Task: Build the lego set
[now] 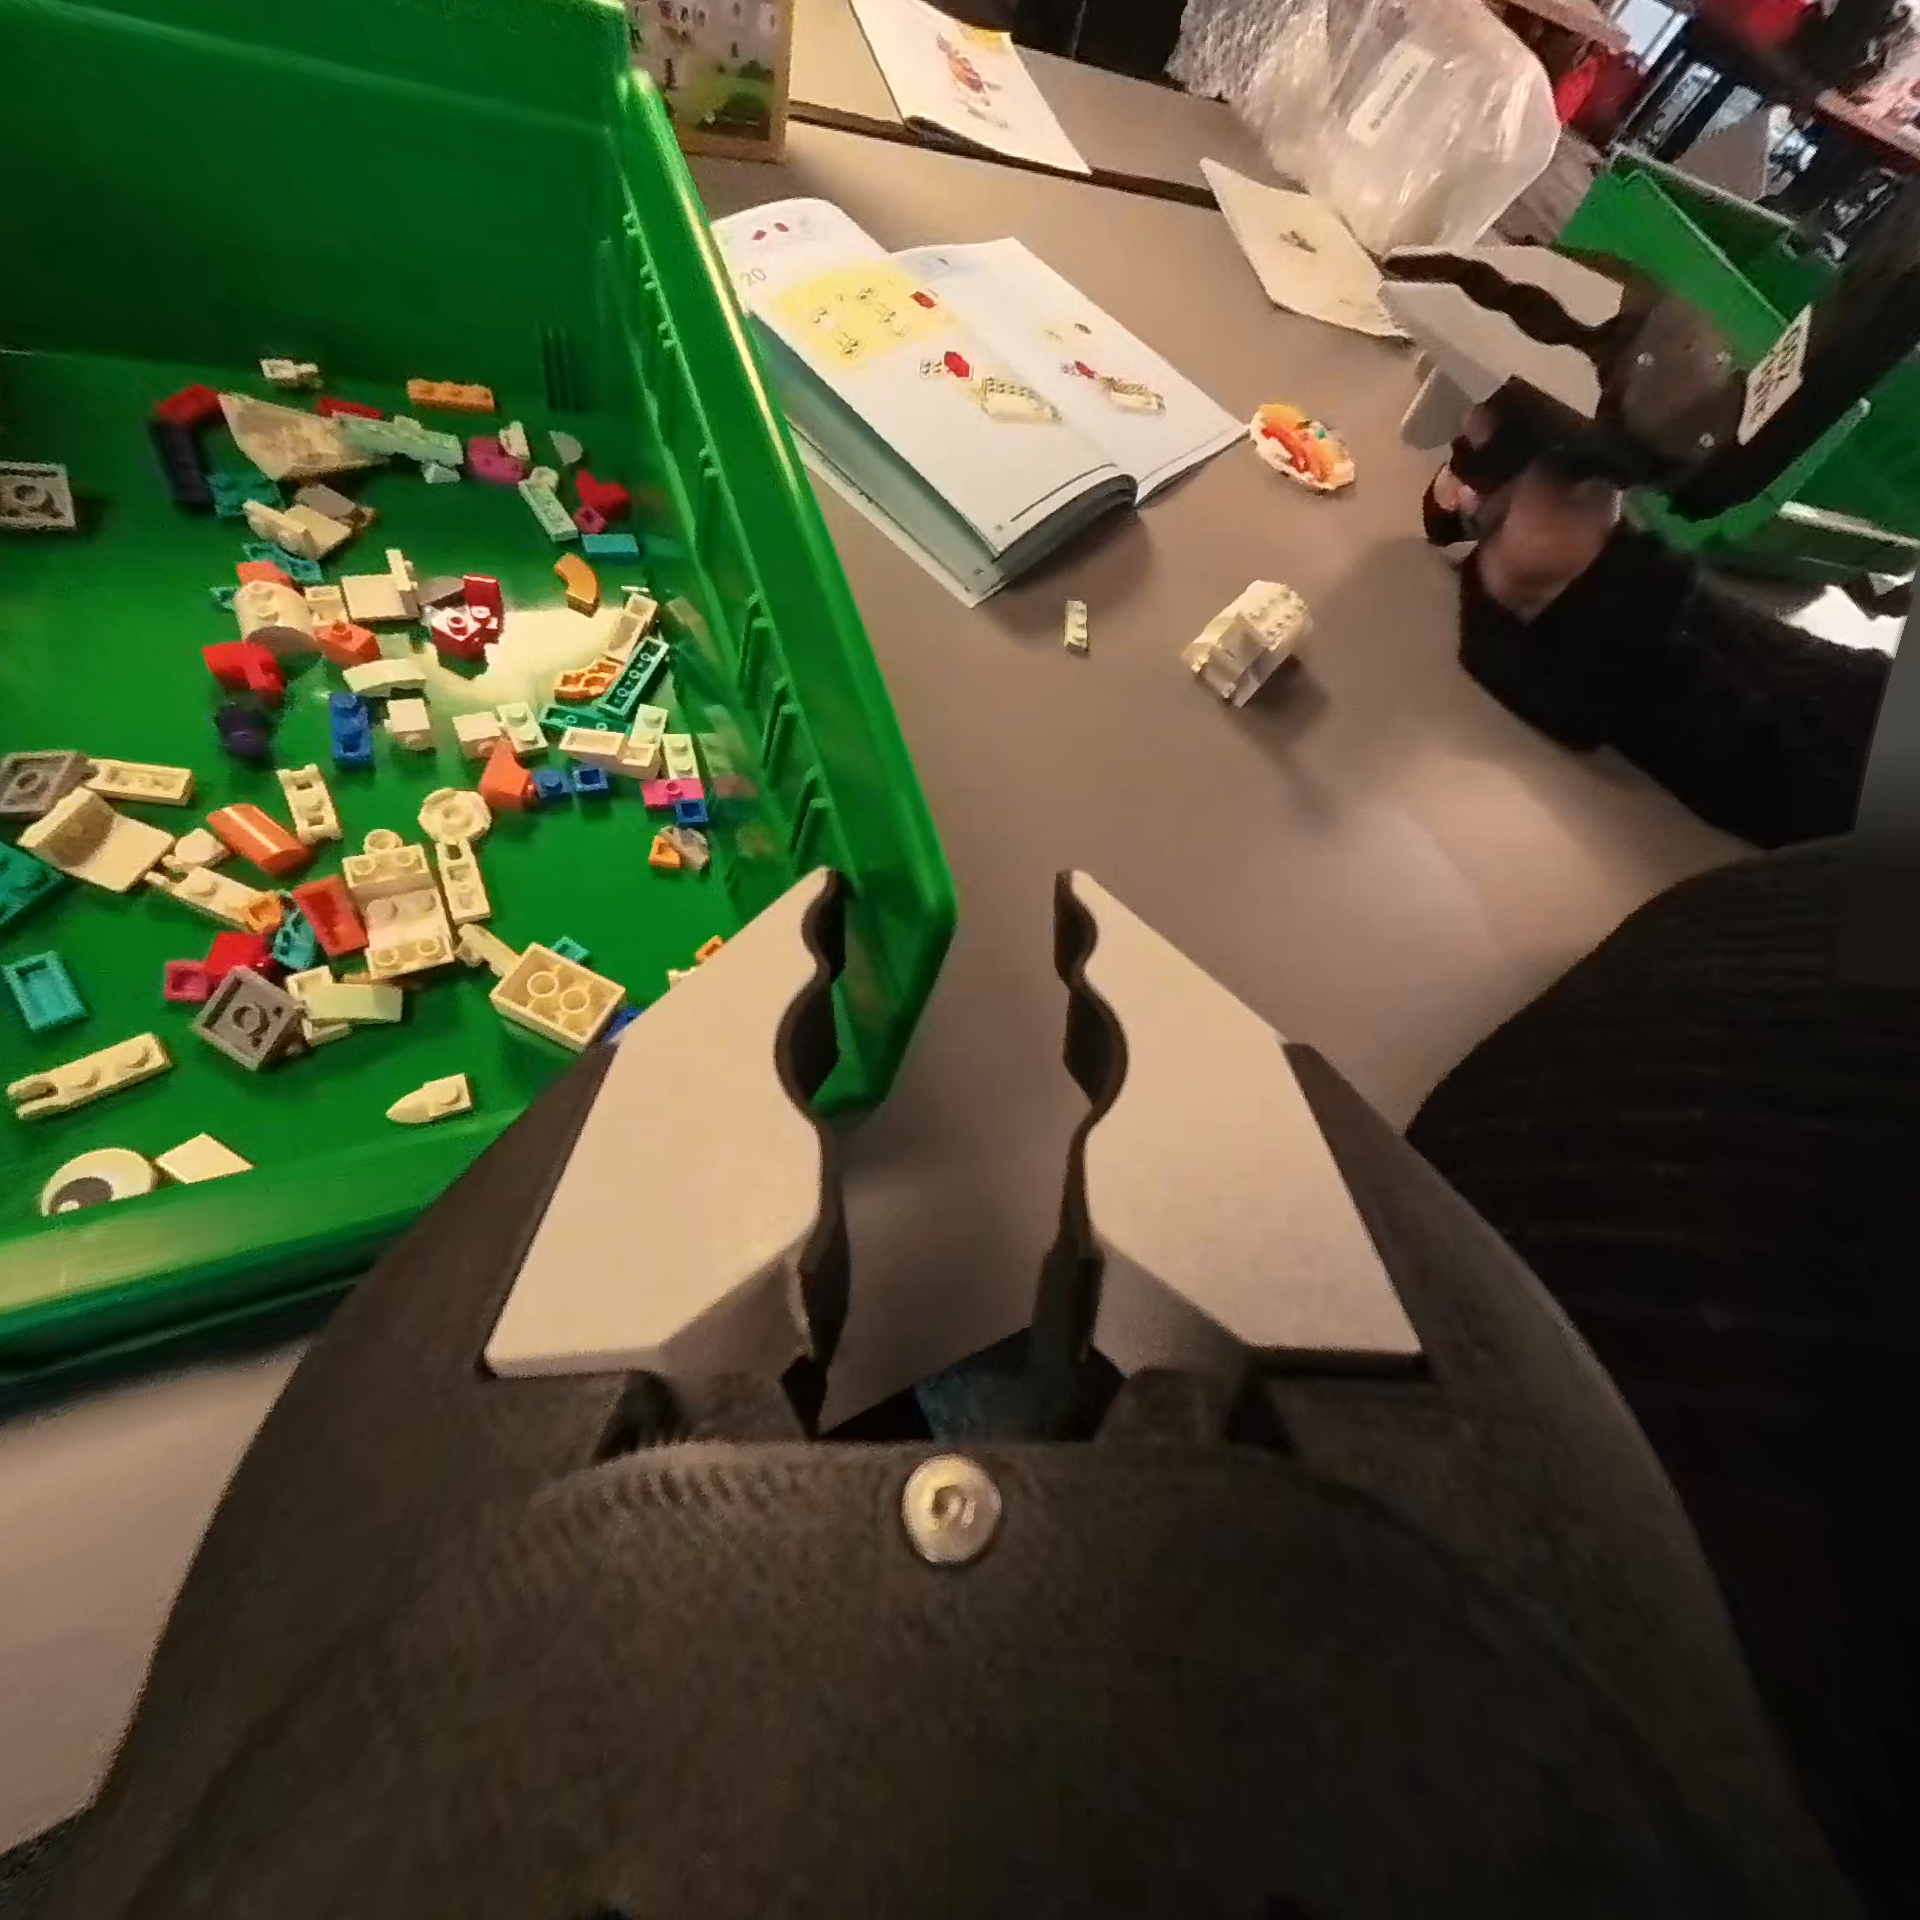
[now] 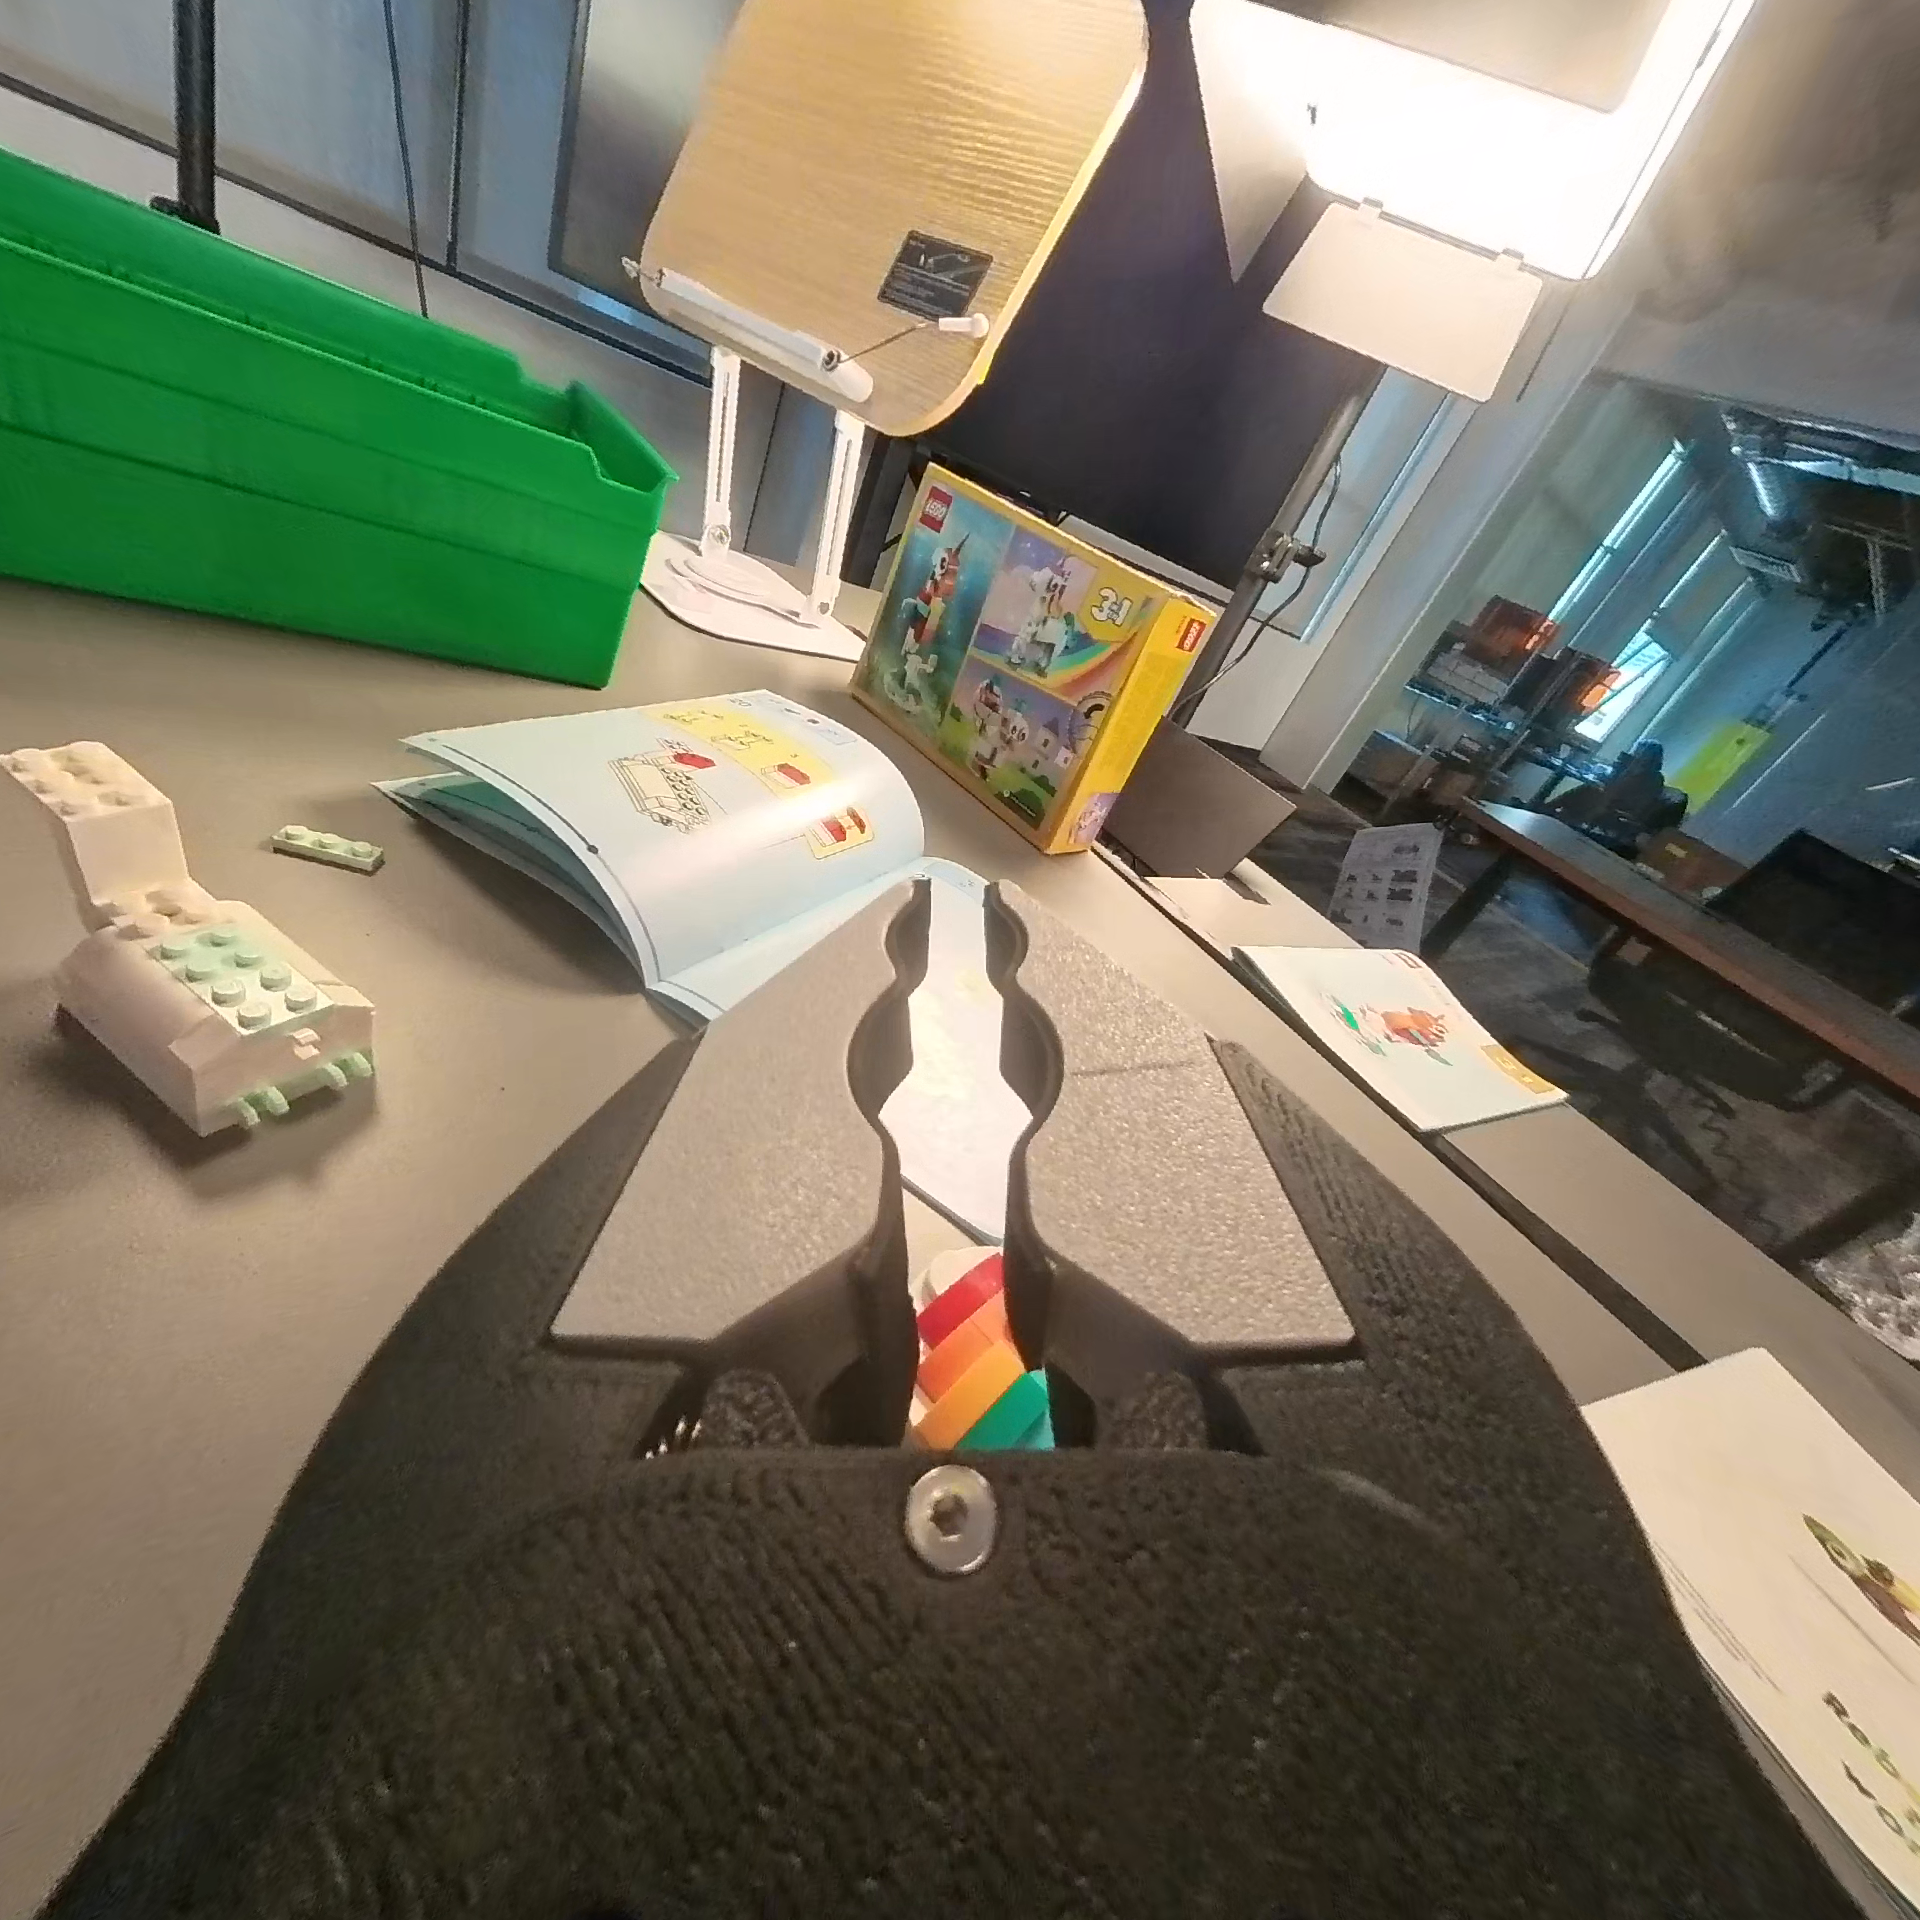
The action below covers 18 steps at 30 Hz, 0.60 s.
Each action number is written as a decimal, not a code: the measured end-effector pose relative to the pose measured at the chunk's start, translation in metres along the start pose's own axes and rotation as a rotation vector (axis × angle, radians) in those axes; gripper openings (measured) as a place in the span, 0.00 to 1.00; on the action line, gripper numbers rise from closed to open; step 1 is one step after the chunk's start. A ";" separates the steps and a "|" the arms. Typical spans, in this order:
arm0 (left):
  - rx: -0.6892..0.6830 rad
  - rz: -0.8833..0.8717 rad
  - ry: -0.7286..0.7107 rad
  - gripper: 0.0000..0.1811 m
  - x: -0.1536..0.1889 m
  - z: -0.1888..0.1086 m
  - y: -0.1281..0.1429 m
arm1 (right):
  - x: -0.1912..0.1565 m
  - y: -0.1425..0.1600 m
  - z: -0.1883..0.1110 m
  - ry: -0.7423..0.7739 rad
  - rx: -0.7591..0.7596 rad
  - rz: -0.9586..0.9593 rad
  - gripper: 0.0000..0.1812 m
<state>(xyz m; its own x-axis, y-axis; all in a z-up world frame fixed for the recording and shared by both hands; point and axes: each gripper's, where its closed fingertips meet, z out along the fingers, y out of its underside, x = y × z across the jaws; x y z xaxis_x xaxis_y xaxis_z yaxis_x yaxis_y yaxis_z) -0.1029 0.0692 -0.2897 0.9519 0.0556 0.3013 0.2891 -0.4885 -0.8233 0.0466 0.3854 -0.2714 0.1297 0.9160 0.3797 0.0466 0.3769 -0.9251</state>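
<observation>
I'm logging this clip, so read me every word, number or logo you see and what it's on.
I won't quote writing; here is what bears it.
Yellow set box: print on front and side.
Open instruction booklet: page marks.
Black label on wooden stand: too small.
Plastic bag label: blurred.

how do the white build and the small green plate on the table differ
The white build is a bulky stack of many joined bricks, mostly white with a green patch on top; the green plate is one thin, flat, single-colour piece. The build has a hinged section tilted upward; the plate lies flat. In the right wrist view the build sits nearer the camera than the plate. Both rest apart on the grey table, untouched.
</observation>
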 end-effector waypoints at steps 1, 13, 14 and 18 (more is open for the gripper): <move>0.001 -0.005 0.001 0.21 0.001 0.001 0.000 | 0.000 0.000 0.000 0.000 0.000 -0.001 0.05; 0.039 0.007 0.112 0.25 0.038 0.033 -0.009 | 0.000 0.000 0.000 0.004 -0.002 -0.005 0.05; 0.049 0.005 0.133 0.25 0.043 0.037 -0.010 | 0.001 0.000 0.000 0.006 -0.002 -0.005 0.05; 0.128 -0.016 0.224 0.19 0.058 0.036 -0.020 | 0.002 0.000 -0.001 0.014 0.003 0.003 0.05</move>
<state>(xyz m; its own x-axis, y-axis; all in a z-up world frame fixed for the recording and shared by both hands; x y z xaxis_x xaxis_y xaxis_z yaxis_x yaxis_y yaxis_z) -0.0498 0.1133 -0.2733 0.9049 -0.1386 0.4023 0.3283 -0.3740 -0.8673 0.0480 0.3874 -0.2700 0.1432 0.9150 0.3772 0.0434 0.3750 -0.9260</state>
